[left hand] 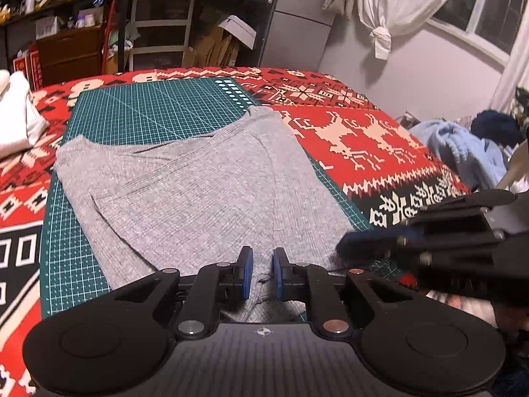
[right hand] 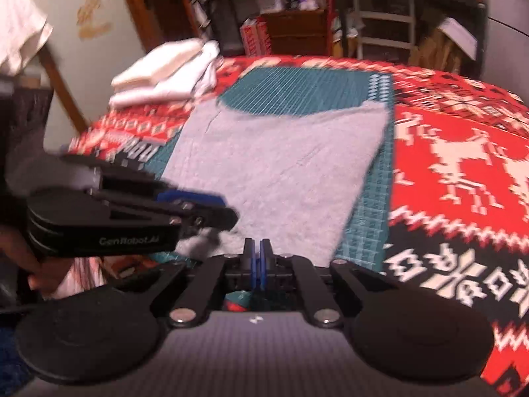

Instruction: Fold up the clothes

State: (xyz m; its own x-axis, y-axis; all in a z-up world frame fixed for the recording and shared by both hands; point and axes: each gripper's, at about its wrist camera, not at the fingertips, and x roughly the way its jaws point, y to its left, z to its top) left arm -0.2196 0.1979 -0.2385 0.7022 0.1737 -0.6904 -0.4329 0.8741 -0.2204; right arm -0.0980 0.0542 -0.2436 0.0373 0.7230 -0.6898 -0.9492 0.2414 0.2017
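A grey ribbed knit garment (left hand: 198,185) lies spread on a green cutting mat (left hand: 139,112) on the bed; it also shows in the right wrist view (right hand: 281,165). My left gripper (left hand: 263,273) sits at the garment's near hem, jaws slightly apart with grey fabric between the blue pads. It shows from the side in the right wrist view (right hand: 211,211), on the hem's left corner. My right gripper (right hand: 257,258) has its jaws nearly closed at the near hem, and no fabric shows between them. It appears blurred in the left wrist view (left hand: 357,244) at the hem's right corner.
A red, white and black patterned blanket (left hand: 380,139) covers the bed. Folded white clothes (right hand: 165,69) are stacked at the bed's far left. A light blue fleece pile (left hand: 463,152) lies to the right. Cluttered shelves and drawers (left hand: 158,26) stand beyond the bed.
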